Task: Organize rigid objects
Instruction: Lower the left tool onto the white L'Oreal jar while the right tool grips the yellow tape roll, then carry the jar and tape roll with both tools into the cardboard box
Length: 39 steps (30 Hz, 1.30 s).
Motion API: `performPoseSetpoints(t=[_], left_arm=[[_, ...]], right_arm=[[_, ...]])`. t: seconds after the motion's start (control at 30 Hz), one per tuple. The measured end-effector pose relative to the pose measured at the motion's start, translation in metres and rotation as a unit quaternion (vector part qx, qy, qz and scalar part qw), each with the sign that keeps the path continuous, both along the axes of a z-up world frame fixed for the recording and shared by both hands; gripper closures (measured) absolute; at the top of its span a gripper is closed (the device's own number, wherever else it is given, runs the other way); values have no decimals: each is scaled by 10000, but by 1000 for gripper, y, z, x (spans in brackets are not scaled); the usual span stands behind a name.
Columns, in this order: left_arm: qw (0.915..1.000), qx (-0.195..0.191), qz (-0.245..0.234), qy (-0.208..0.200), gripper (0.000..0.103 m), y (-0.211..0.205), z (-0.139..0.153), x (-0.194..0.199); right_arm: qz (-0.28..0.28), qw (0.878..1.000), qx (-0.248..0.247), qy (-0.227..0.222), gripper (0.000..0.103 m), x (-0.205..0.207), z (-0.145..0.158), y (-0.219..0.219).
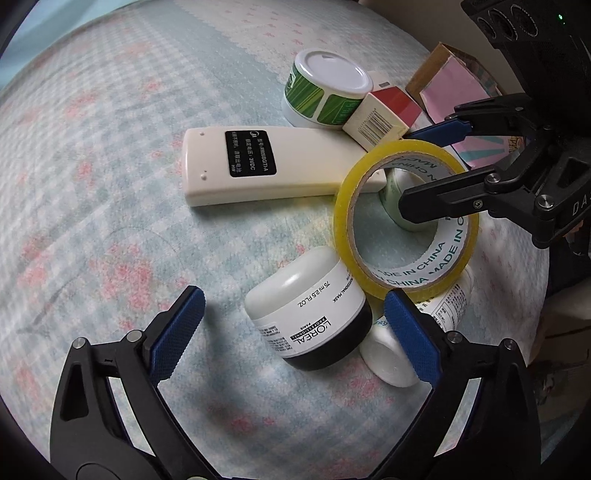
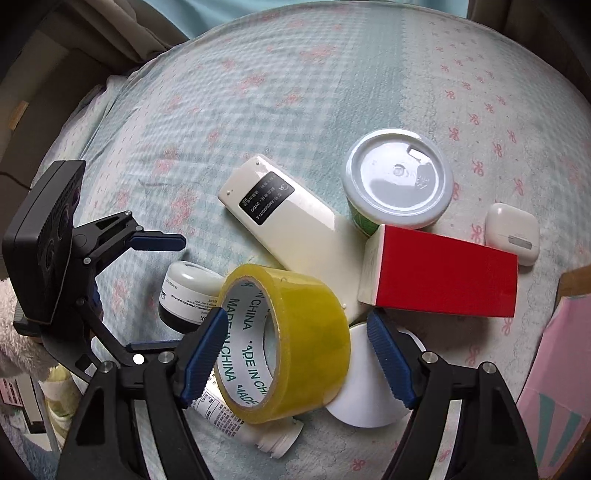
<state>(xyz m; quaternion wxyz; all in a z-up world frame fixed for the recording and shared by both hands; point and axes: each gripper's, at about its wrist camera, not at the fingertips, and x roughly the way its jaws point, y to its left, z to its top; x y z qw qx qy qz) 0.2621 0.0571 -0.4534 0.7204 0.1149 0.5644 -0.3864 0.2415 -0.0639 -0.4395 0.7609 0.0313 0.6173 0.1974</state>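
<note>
everything's sitting bunched near the bed's right edge, loads of bare blanket (image 2: 258, 92) lying free to the left; right gripper (image 2: 295, 350) is straddling the one yellow tape roll (image 2: 295, 343), fingers apart; left gripper (image 1: 295, 332) is gaping around the one black-and-white jar (image 1: 310, 310); one remote (image 1: 266, 166), one red box (image 2: 447, 280).

A quilted bedspread in pale blue-and-white check with pink flower sprigs (image 2: 258, 96) covers the whole surface underfoot of the scene, and it looks soft and slightly rumpled. One strip of it is plain white with small pink bows (image 2: 491, 122). Soft, even daylight falls across it, with only faint shadows. Beyond the far left edge hang beige curtain folds (image 2: 122, 29), and a sliver of light blue wall (image 2: 207, 16) shows behind them.
</note>
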Motion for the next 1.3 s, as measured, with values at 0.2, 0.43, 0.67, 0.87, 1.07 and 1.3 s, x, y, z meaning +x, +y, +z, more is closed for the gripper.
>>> performPoseSetpoints(t=[0.2, 0.43, 0.67, 0.87, 1.07, 1.3], left_arm=[[9998, -107, -137, 67, 17, -3, -9, 0], [9992, -215, -303, 115, 39, 0, -2, -6], [9996, -196, -171, 54, 39, 7, 5, -10], [9998, -205, 2, 28, 39, 22, 14, -10], [9994, -290, 175, 37, 39, 35, 34, -6], [9983, -410, 407, -35, 39, 44, 75, -5]], right_arm=[[337, 9990, -280, 52, 54, 2, -5, 8], [242, 9980, -589, 2, 70, 6, -11, 8], [4, 9982, -604, -27, 70, 3, -7, 7], [-106, 9981, -606, -43, 70, 0, -3, 4], [-299, 9979, -552, -130, 70, -1, 12, 1], [-574, 9971, -431, -257, 70, -6, 47, -3]])
